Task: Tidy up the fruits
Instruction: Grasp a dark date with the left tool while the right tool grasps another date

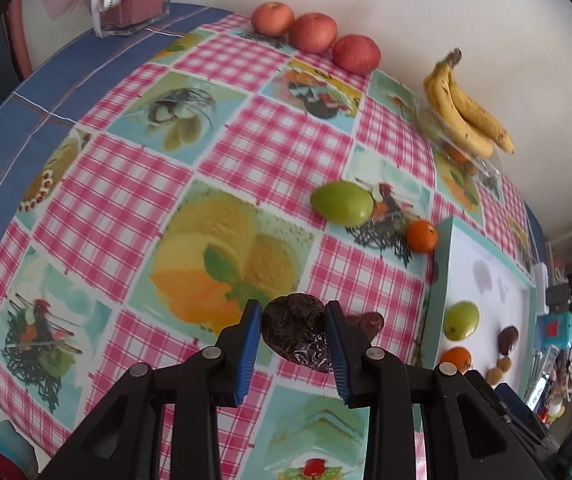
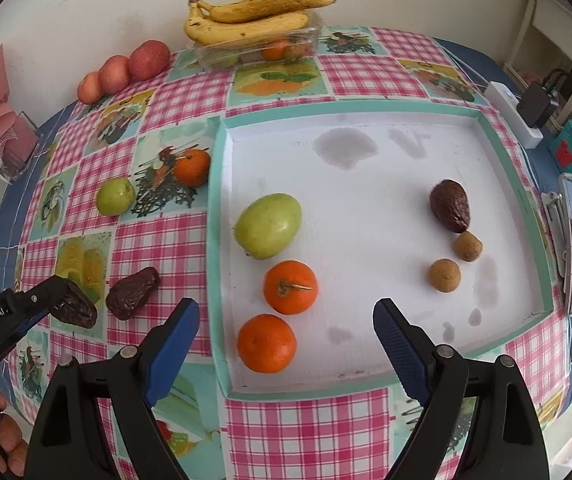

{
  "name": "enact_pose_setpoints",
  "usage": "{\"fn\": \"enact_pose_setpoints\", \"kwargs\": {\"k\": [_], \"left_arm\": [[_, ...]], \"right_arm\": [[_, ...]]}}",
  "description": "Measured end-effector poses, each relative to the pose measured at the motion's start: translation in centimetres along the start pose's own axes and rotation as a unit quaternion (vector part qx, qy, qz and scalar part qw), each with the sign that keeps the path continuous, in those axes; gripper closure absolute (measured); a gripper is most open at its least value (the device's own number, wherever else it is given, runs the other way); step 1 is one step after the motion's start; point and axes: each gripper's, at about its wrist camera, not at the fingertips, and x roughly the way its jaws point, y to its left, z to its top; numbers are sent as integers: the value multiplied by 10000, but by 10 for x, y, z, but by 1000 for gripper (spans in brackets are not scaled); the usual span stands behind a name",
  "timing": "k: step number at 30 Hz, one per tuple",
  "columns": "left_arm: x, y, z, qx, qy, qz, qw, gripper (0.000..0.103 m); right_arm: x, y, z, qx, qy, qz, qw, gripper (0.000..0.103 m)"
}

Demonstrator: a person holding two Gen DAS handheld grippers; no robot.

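The white tray (image 2: 365,200) with a teal rim sits on the checked tablecloth (image 1: 126,200), holding a green fruit (image 2: 268,226), two oranges (image 2: 289,287), an avocado (image 2: 449,206) and two small brown fruits (image 2: 444,275). The right gripper (image 2: 286,336) hangs above it, jaws apart. The left gripper (image 1: 293,338) is clamped on a dark, wrinkled avocado (image 1: 295,334) above the cloth, left of the tray.

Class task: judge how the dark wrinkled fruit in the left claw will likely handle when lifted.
The fruit looks shrivelled, so probably soft and light. Its wrinkled skin should grip the left claw pads rather than slip. Its lumpy shape makes rolling unlikely once set down.
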Motion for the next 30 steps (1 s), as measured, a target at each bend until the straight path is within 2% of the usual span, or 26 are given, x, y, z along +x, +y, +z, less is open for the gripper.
{"fn": "enact_pose_setpoints", "kwargs": {"k": [18,30], "left_arm": [[-11,45,24,-1049,-255,16,9942,69],[6,61,26,-1353,15,95,9908,69]], "right_arm": [[7,75,9,-654,-125,395,9970,14],[26,102,7,-888,163,537,9945,14]]}}
